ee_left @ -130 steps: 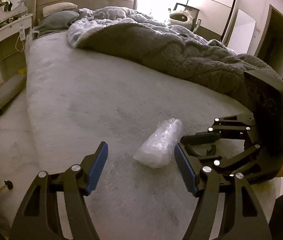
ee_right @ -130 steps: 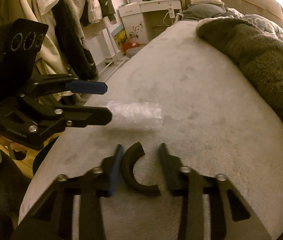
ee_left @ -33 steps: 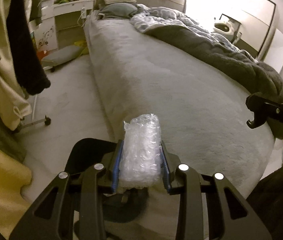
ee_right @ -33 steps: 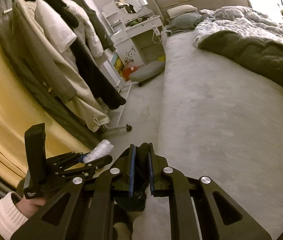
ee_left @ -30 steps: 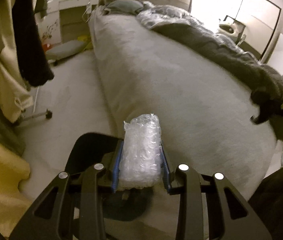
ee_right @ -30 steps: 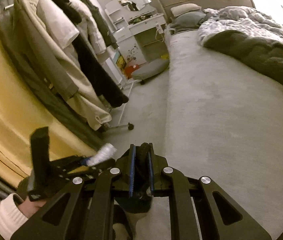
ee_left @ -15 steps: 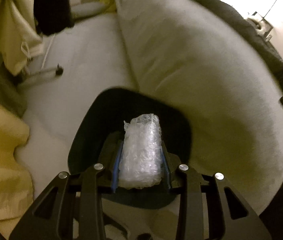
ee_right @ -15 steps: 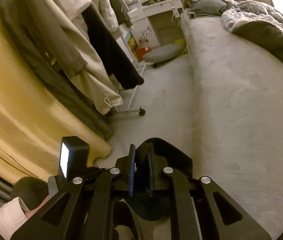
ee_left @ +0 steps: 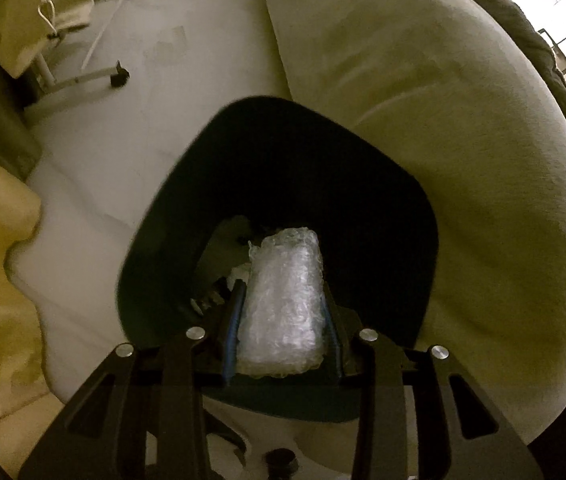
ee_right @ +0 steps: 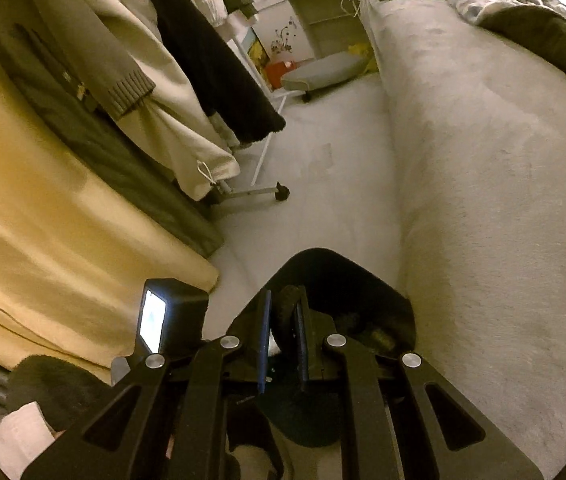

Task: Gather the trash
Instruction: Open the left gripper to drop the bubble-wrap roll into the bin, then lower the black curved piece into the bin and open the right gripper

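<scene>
With my left gripper (ee_left: pixel 283 312) clamped on the bubble wrap (ee_left: pixel 283 304) over the bin (ee_left: pixel 187 208) and my right gripper (ee_right: pixel 283 336) pinching the dark curved scrap (ee_right: pixel 285 312), an off-centre release could miss.

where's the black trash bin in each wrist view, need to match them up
Left wrist view: the black trash bin fills the centre, its opening right behind the left gripper and the bubble wrap roll it grips.
Right wrist view: bottom centre, behind the right gripper, which is shut on a dark curved piece.
Shared landmark: the bed edge right of the bin.
</scene>
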Available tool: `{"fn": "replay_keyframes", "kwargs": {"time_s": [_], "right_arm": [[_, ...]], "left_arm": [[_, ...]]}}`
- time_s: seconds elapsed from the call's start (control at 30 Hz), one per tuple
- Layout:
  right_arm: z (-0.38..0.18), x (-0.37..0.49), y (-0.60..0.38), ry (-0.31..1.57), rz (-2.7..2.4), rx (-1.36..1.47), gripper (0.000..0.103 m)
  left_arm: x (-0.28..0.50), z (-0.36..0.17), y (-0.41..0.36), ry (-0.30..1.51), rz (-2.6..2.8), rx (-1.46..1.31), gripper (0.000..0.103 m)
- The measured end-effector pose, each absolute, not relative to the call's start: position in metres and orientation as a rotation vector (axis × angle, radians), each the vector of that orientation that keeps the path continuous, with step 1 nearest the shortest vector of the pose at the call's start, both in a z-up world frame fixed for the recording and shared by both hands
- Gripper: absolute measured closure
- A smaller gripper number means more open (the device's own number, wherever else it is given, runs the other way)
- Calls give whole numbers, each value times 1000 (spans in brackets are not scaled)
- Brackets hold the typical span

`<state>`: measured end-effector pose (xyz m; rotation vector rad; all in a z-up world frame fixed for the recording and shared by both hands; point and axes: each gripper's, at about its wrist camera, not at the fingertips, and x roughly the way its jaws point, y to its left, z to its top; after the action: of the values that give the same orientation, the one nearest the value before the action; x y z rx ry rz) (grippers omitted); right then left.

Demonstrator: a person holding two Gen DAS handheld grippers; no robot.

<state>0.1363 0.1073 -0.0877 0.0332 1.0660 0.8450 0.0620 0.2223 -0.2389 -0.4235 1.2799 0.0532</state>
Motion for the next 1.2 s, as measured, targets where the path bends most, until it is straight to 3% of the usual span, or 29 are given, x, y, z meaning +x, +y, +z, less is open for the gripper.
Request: {"fn": "replay_keyframes", "kwargs": {"time_s": [0.1,0.2,0.37,0.6,0.83,1.2], "right_arm": [[-92,139,113,1075,842,25,91],[-97,143,115,1086,832,17,91],[-105,146,120,1105,819,10,91],[-120,145,134,1138,809,-32,91],[-144,145,153,1188,789,-99,91],[-194,144,174,1296,759,-212,90]], "left_arm": [[62,-242,217,1286,46,-420,61],[64,-240,218,1277,31,-421,46],[57,-233,224,1243,27,-415,36],[40,-207,242,1182,74,-370,37],[26,-179,259,1124,97,-321,51],[13,-158,280,1082,129,-302,60]]}}
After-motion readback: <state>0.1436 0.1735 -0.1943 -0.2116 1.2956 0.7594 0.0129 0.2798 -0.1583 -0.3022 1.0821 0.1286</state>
